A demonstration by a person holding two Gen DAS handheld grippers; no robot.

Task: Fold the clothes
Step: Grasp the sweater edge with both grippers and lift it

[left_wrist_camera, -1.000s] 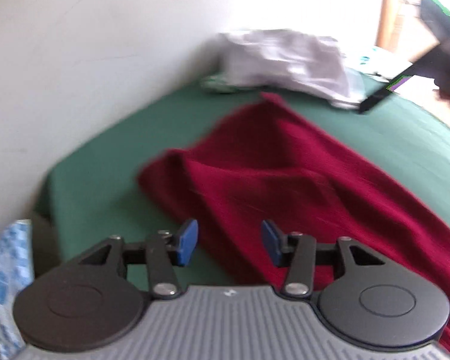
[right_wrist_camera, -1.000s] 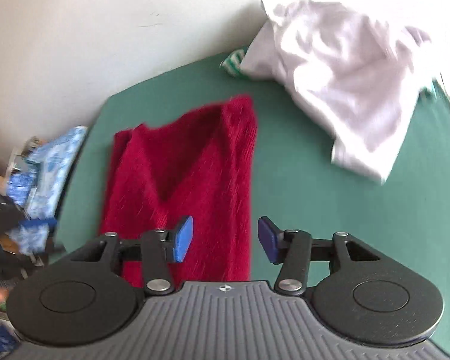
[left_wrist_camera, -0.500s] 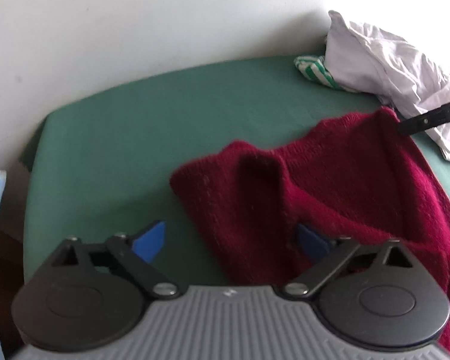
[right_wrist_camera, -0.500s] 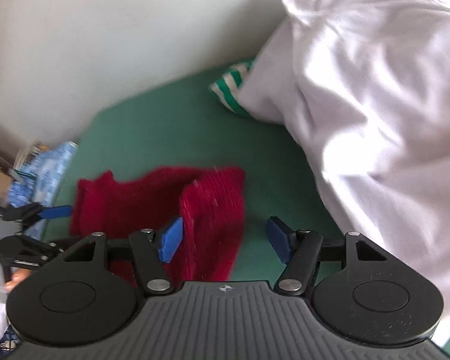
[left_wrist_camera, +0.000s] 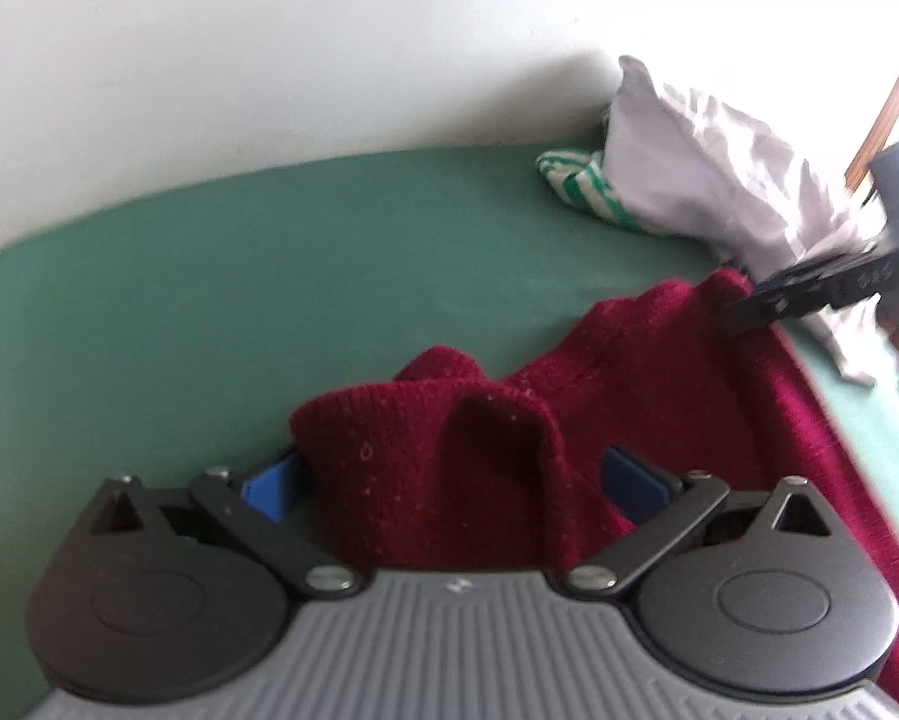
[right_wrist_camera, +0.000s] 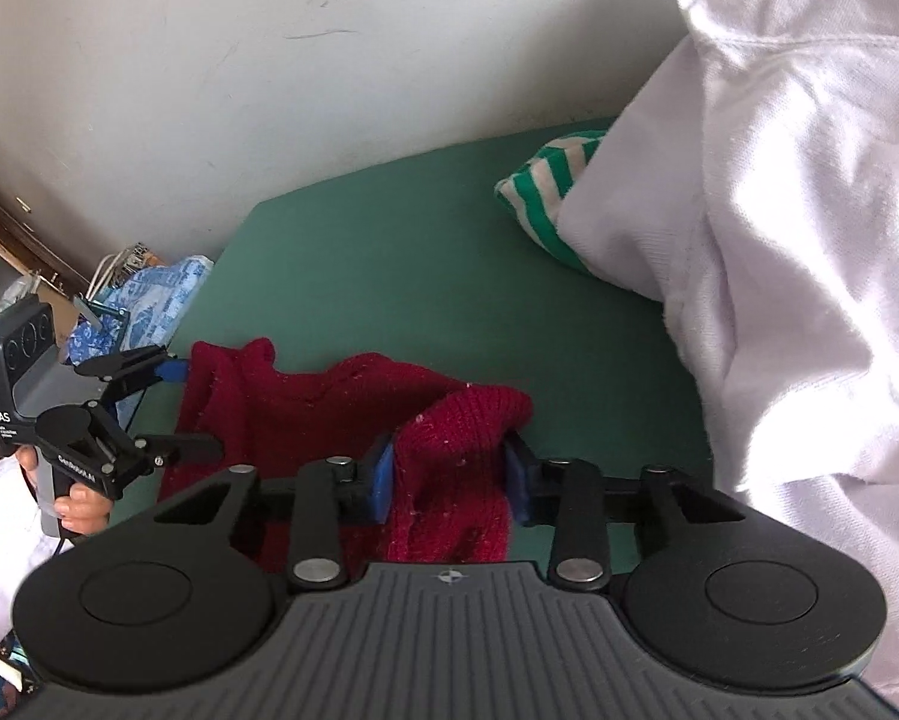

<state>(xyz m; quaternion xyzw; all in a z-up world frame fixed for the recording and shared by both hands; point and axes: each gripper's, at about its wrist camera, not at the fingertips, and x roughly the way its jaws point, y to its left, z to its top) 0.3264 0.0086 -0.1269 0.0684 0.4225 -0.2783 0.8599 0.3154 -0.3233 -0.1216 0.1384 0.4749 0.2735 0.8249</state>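
A dark red knitted sweater (left_wrist_camera: 659,396) lies crumpled on the green table cover (left_wrist_camera: 209,300). My left gripper (left_wrist_camera: 452,480) is open wide, and a raised fold of the sweater's near corner stands between its blue pads. In the right wrist view the sweater (right_wrist_camera: 305,408) stretches leftward, and my right gripper (right_wrist_camera: 449,480) is shut on a bunched corner of it. The left gripper (right_wrist_camera: 191,408) shows there at the sweater's far left end. The right gripper (left_wrist_camera: 731,315) appears in the left wrist view at the sweater's far edge.
A heap of white clothing (right_wrist_camera: 779,240) fills the right side, with a green-and-white striped cloth (right_wrist_camera: 545,198) under its edge. A pale wall runs along the back. A blue patterned fabric (right_wrist_camera: 149,300) lies off the table's left end. A hand (right_wrist_camera: 77,504) holds the left gripper.
Both grippers came down to the sweater's corners. The left jaws opened wide and now straddle a fold. The right pads narrowed onto the bunched corner.
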